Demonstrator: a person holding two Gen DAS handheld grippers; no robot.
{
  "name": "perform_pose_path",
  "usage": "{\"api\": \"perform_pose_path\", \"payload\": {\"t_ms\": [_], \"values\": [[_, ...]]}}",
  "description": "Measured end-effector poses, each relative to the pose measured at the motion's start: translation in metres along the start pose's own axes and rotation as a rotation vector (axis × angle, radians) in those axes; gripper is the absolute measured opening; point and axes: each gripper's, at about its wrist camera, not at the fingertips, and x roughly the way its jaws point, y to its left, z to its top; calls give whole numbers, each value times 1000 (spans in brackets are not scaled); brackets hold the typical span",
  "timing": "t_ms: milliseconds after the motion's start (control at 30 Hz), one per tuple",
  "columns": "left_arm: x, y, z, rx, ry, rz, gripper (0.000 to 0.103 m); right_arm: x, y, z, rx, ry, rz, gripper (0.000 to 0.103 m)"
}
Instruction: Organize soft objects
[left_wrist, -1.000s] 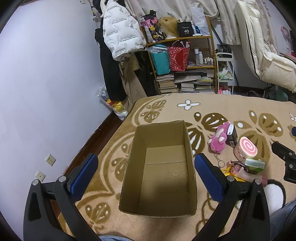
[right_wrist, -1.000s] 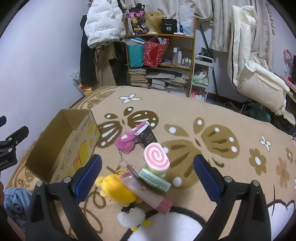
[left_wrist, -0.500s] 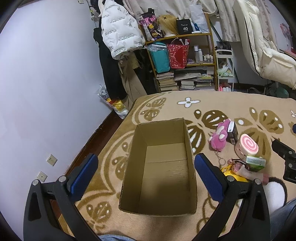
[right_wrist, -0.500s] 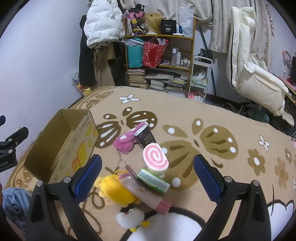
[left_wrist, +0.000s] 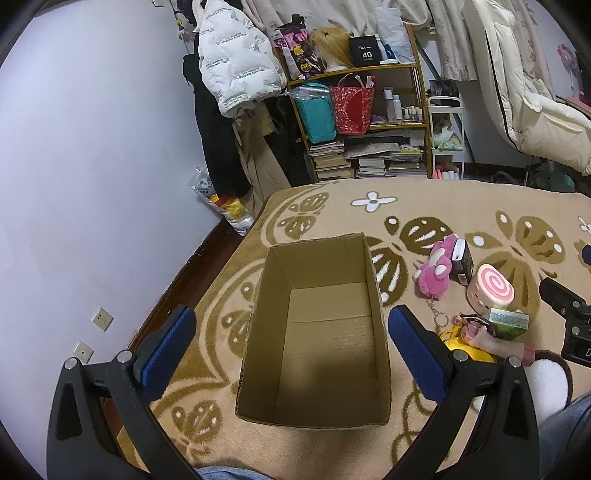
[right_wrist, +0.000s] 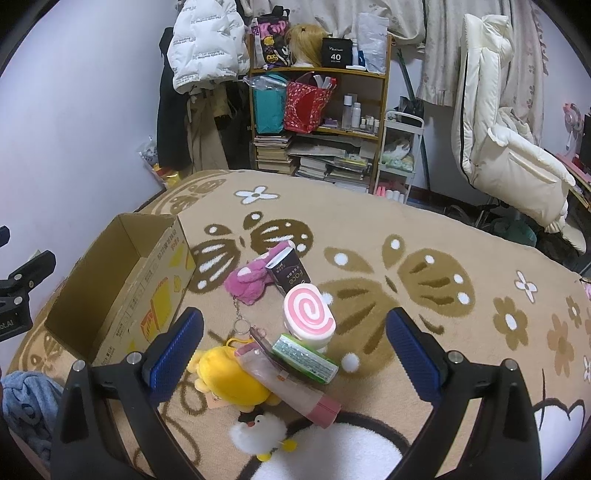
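Cardboard fills your left wrist view: the empty box (left_wrist: 317, 332) sits centre frame on the rug (left_wrist: 424, 210), and your left hand-held gripper (left_wrist: 291, 336) hangs over it, fingers spread wide, holding nothing. In your right wrist view, the right hand-held gripper (right_wrist: 293, 345) is equally wide apart above the yellow plush (right_wrist: 225, 376); the pink plush (right_wrist: 251, 278) lies just beyond, right of the box (right_wrist: 122, 280).

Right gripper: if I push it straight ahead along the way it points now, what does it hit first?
Most likely the green rectangular pack, leaning on the pink swirl squishy between the open jaws; depth is uncertain.
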Motion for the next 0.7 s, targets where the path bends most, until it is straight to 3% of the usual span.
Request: {"api": "perform_pose_path", "payload": {"t_ms": [700], "values": [[3, -5, -4, 19, 9, 12, 103, 0, -3, -3, -5, -42, -27, 103]]}}
